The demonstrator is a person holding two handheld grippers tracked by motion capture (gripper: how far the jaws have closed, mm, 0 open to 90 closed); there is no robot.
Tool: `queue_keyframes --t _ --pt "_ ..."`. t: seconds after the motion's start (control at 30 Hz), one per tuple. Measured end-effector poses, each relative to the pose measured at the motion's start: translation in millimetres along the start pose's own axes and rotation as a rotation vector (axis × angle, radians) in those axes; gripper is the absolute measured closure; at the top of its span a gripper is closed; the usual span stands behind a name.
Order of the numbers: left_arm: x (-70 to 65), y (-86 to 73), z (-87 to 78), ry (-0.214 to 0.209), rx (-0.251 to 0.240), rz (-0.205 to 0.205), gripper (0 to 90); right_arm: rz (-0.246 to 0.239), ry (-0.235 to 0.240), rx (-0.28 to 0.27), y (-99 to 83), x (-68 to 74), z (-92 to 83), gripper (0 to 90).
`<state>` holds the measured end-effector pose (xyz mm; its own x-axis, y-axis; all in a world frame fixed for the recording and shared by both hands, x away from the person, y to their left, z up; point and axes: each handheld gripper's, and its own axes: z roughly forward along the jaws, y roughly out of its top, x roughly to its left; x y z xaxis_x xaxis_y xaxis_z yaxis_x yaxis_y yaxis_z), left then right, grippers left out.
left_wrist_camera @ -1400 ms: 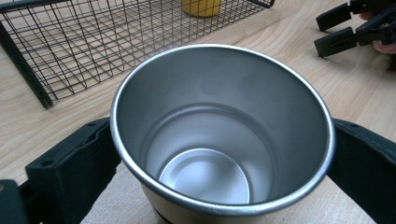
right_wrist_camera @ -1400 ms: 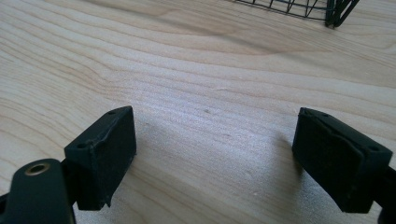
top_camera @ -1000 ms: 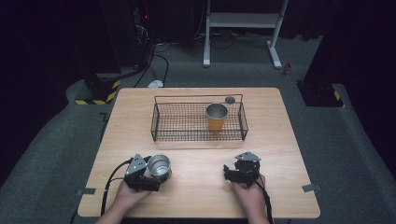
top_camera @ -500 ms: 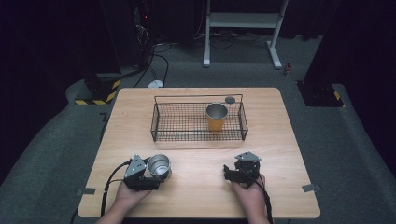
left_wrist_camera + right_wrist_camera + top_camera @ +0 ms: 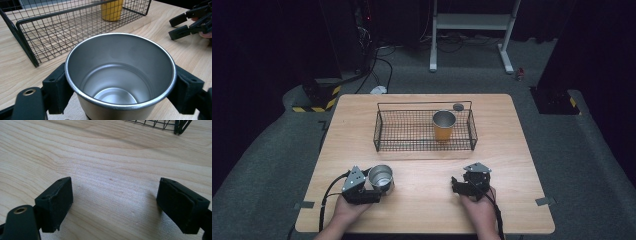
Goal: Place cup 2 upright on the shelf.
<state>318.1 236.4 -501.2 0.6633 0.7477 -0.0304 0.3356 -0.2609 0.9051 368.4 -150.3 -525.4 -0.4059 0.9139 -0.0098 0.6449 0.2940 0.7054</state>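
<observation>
The steel cup (image 5: 381, 176) stands upright on the wooden table (image 5: 422, 210), at the near left part, in front of the wire basket (image 5: 424, 131). The left gripper (image 5: 377, 186) has just been closing its jaws, and now the two black pads (image 5: 58, 90) press against the cup wall from both sides, so the cup is grasped; in the left gripper view its open mouth (image 5: 120, 72) is empty and shiny inside. The right gripper (image 5: 460, 184) rests on the table at the near right, jaws spread wide with nothing between them but bare wood (image 5: 112, 182). Inside the basket a second cup (image 5: 444, 124), orange outside, already stands at the right end. I judge that the step in hand is the pick-up of the steel cup, and the grip is just made. The next move probably calls for lifting it straight, high enough to pass over the basket rim, then setting it down beside the orange cup without knocking it. The bottom of the steel cup is cut off, so I cannot tell whether it has left the table. A small dark round thing (image 5: 458, 106) behind the basket is too small to identify.
</observation>
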Motion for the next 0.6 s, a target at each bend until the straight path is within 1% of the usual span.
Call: queue_keyframes --t 0.2,0.27,0.37,0.4,0.5,0.6 --pt "2.6 0.3 -2.3 0.014 -0.007 0.004 18.8 0.0 0.0 0.0 0.0 0.0 0.0 13.6" --pt "2.7 0.1 -3.0 0.014 -0.014 -0.003 18.8 0.0 0.0 0.0 0.0 0.0 0.0 13.6" --pt "3.9 0.3 -4.4 0.02 -0.017 0.003 18.8 0.0 0.0 0.0 0.0 0.0 0.0 13.6" --pt "3.4 0.2 -4.4 0.021 -0.022 -0.007 18.8 0.0 0.0 0.0 0.0 0.0 0.0 13.6" --pt "4.9 0.1 -5.6 0.027 -0.025 0.0 18.8 0.0 0.0 0.0 0.0 0.0 0.0 13.6" --pt "6.1 -0.2 -6.9 0.033 -0.035 -0.007 18.8 0.0 0.0 0.0 0.0 0.0 0.0 13.6"
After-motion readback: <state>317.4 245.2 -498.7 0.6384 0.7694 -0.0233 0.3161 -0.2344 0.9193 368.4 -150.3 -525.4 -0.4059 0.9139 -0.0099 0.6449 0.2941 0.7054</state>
